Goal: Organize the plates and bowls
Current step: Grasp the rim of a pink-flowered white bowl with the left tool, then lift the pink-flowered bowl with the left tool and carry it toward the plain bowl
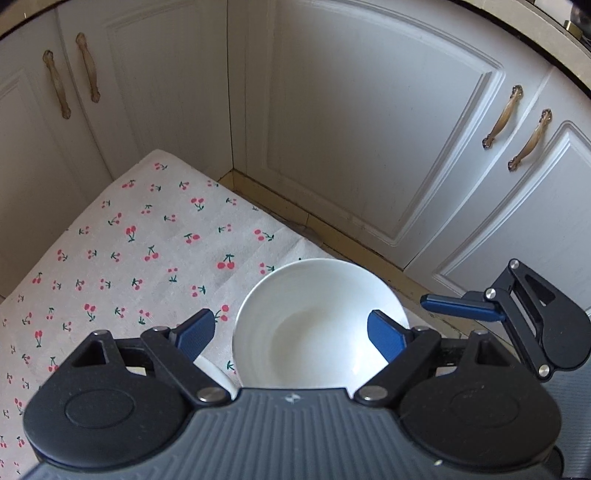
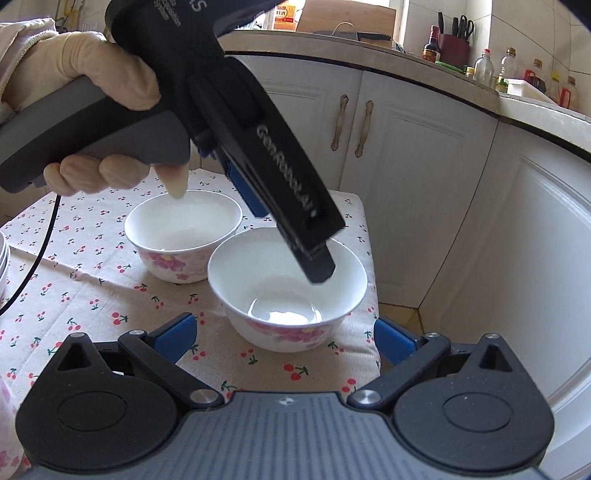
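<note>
L gripper (image 1: 293, 334) jaws apart, straddling rim of near bowl (image 2: 287, 288): one pad inside, one outside, no clamp visible. R gripper (image 2: 284, 338) wide open, empty, just short of same bowl. 2nd bowl (image 2: 183, 236) beside it on cherry-print cloth (image 2: 74, 295), near cabinet doors (image 2: 424, 177).

Left hand-held gripper (image 2: 320, 267) side: "GenRobot.AI" in white letters
Left hand-held gripper top: further white print, cut off, unreadable
Carton (image 2: 286, 14) on bench: label illegible
</note>
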`<state>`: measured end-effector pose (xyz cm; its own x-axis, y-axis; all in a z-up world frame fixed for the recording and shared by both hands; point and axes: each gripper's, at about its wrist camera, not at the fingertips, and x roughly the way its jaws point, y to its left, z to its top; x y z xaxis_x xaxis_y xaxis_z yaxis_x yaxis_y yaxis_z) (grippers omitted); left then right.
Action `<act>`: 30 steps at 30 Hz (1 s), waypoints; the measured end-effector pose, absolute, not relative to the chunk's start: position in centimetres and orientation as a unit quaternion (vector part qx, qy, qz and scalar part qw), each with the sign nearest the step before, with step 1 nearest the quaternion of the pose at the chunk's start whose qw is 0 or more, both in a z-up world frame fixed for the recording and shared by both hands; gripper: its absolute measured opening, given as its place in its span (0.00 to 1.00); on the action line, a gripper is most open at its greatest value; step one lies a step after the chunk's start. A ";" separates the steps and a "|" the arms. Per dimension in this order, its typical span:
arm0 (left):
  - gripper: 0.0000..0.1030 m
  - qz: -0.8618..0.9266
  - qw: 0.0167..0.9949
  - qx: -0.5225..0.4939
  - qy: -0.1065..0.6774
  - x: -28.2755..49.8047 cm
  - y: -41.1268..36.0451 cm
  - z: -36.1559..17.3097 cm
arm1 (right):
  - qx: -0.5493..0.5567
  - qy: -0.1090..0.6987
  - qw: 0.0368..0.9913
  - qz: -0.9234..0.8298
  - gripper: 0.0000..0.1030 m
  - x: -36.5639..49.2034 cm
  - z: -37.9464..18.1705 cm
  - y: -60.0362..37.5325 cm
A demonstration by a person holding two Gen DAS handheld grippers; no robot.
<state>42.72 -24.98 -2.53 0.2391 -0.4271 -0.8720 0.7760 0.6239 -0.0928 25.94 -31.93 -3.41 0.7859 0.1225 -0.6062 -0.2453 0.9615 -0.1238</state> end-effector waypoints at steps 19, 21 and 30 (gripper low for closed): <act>0.73 -0.415 0.745 0.173 0.492 43.6 -25.1 -3.9 | -0.114 0.300 0.942 0.098 0.91 27.0 -4.5 -31.5; 0.73 -0.419 0.744 0.174 0.491 43.5 -25.2 -3.9 | -0.115 0.302 0.941 0.097 0.91 27.1 -4.5 -31.4; 0.72 -0.422 0.742 0.173 0.491 43.7 -25.2 -4.1 | -0.099 0.306 0.942 0.100 0.91 27.5 -4.5 -31.9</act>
<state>43.71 -25.22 -4.07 0.1598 -0.4562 -0.8754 0.7970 0.5829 -0.1583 27.50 -31.87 -4.48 0.7926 0.1268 -0.5963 -0.2482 0.9605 -0.1257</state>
